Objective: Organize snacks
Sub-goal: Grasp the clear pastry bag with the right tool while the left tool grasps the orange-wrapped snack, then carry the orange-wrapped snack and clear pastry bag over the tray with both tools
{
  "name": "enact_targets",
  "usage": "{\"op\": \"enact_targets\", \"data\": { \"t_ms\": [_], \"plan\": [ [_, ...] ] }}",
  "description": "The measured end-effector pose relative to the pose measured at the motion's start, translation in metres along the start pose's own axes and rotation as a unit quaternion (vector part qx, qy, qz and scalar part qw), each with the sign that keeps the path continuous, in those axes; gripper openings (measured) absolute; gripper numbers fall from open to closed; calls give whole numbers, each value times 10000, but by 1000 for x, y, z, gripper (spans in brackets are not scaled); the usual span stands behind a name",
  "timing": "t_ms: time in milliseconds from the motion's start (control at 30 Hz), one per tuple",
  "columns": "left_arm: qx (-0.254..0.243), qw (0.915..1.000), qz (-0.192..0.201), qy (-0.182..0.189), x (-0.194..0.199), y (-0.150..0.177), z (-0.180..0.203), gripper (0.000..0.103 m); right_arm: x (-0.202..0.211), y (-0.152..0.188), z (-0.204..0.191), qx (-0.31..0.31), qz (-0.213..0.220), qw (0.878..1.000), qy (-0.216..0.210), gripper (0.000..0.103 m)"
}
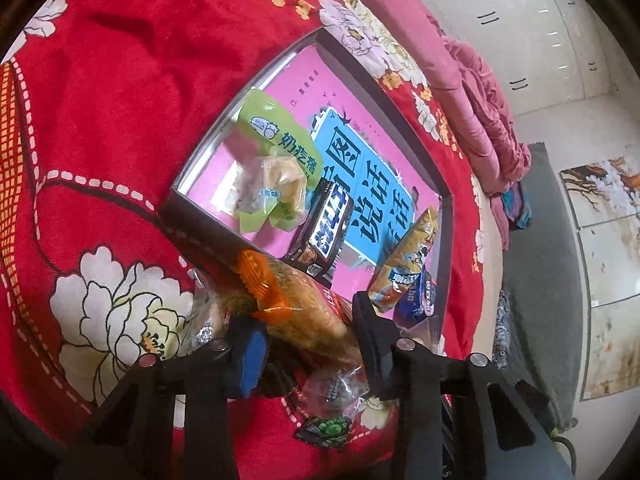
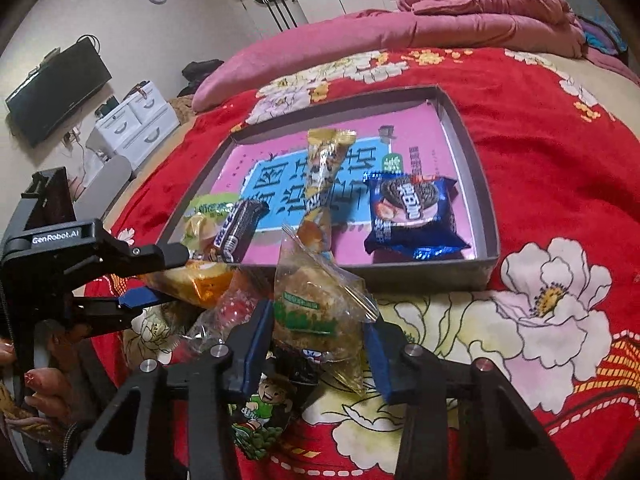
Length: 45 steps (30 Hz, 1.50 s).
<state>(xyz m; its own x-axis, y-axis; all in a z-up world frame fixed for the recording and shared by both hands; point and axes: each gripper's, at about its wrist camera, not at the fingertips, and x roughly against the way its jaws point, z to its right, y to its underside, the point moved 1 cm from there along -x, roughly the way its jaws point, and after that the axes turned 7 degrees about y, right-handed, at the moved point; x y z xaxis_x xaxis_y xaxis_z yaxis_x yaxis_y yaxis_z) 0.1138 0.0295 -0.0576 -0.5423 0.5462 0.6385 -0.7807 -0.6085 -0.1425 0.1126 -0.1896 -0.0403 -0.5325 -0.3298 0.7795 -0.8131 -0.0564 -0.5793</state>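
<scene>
Both grippers clamp packets: left (image 1: 308, 344) orange snack (image 1: 296, 300), right (image 2: 320, 344) clear pastry bag (image 2: 316, 304); labels unreadable.

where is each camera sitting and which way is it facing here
Left wrist: on the left tool, angled down over its fingers, closed on an orange-wrapped snack, toward the box.
Right wrist: on the right tool, angled down, gripping a clear-wrapped pastry; the left tool and a hand show.
Shared: the box, the chocolate bar, the red blanket.
</scene>
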Motion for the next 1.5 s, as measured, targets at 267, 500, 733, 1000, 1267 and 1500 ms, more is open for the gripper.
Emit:
{"op": "enact_targets", "data": {
  "t_ms": [267, 500, 733, 1000, 1267, 1500],
  "plan": [
    [-92, 9997, 66, 211, 14, 1, 5, 30, 13, -6, 9, -222, 241, 9992, -248, 43],
    [-392, 9987, 224, 245, 25, -1, 19, 25, 19, -8, 10, -226, 383, 9986, -291, 43],
    [-676, 9966, 389, 263, 34, -3, 33, 24, 23, -9, 9, -167, 482, 9984, -258, 43],
    [-975, 9927, 650, 273, 48, -8, 49, 24, 30, -11, 12, -204, 627, 9976, -222, 43],
    [-1189, 9891, 830, 239, 56, -13, 61, 24, 38, -17, 15, -177, 810, 9964, -149, 43],
    [-1362, 9864, 909, 167, 54, -15, 70, 24, 45, -24, 21, -252, 1009, 9945, -119, 43]
  ]
}}
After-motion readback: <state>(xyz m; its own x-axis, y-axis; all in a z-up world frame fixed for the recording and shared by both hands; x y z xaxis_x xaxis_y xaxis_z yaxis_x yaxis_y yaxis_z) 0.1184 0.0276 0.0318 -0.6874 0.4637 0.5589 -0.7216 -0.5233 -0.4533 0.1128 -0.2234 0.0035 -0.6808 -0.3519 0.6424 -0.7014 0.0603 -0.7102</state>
